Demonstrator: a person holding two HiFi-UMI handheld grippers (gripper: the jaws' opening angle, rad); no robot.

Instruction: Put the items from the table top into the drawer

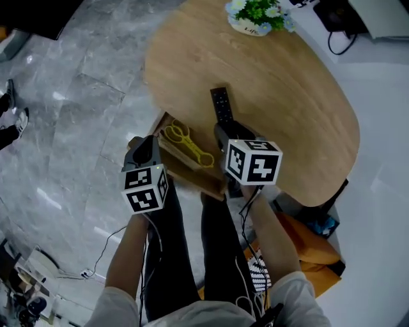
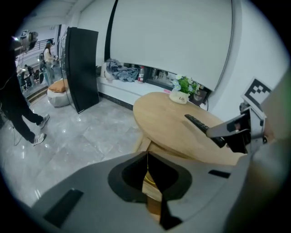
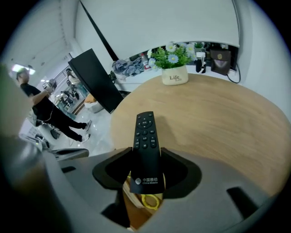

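Note:
A black remote (image 1: 222,103) is clamped in my right gripper (image 1: 225,128), its far end out over the round wooden table (image 1: 287,96). In the right gripper view the remote (image 3: 146,145) sits between the jaws, button end forward, over the table's edge. Under that edge an open wooden drawer (image 1: 185,167) holds yellow scissors (image 1: 186,144), also seen as scissors (image 3: 150,200) below the remote. My left gripper (image 1: 144,147) hangs shut and empty beside the drawer's left side. From the left gripper view, drawer wood (image 2: 152,189) shows past the closed jaws, with the remote (image 2: 200,124) at right.
A white flower pot (image 1: 255,16) stands at the table's far edge. Black cables and a device (image 1: 339,22) lie on a white surface beyond. An orange bag (image 1: 313,246) sits under the table at right. A black panel (image 2: 82,68) and a person (image 2: 18,109) stand on the grey floor.

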